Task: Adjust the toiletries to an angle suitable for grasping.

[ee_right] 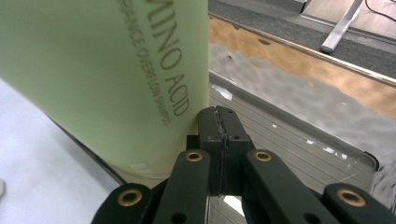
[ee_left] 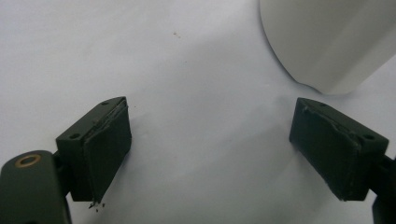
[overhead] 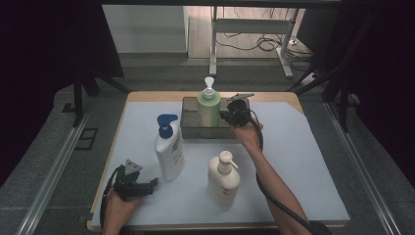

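A shallow, dark grey rectangular tray (overhead: pixel 190 128) sits at the far middle of the white-covered table (overhead: pixel 293 161). A pale green pump bottle with a white dispenser (overhead: pixel 208 108) stands upright inside it. The right gripper (overhead: pixel 230 116) reaches over the tray just beside this bottle, jaws pressed together with nothing between them. The left gripper (overhead: pixel 147 186) rests near the table's front edge, jaws spread and empty. A white bottle with a blue pump (overhead: pixel 169 152) and a cream pump bottle (overhead: pixel 223 180) stand on the table, outside the tray.
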Demonstrator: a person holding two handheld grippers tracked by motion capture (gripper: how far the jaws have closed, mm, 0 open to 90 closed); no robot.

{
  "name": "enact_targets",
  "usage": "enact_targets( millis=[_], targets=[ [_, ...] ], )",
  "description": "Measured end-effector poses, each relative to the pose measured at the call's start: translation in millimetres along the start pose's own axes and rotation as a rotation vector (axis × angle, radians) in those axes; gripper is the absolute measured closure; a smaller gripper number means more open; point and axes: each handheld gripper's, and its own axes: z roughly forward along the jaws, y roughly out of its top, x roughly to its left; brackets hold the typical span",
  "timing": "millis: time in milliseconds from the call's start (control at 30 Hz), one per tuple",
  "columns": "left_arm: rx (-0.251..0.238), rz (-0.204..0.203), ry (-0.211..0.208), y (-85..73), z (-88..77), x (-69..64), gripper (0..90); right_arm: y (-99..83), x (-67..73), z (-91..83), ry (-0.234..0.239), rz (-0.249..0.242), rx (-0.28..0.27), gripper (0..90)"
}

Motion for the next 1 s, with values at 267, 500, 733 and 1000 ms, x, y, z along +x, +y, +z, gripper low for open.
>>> enact_targets(
  millis=[267,500,733,1000],
  targets=[
    [0.000,0.000,0.000,0.0,0.0,0.0,12.9,-0.1,-0.5,4.8,-0.006,0.024,0.000,89.5],
    [0.000,0.000,0.000,0.0,0.0,0.0,12.9,-0.3,2.9,7.7,-0.011,0.027,0.009,89.5],
    [0.000,0.000,0.000,0.0,0.0,0.0,12.9,-1.6,4.2,11.0,-0.015,0.033,0.018,89.6],
    [0.000,0.000,0.000,0.0,0.0,0.0,12.9,-1.2,9.1,14.8,-0.026,0.020,0.026,89.6]
  ],
)
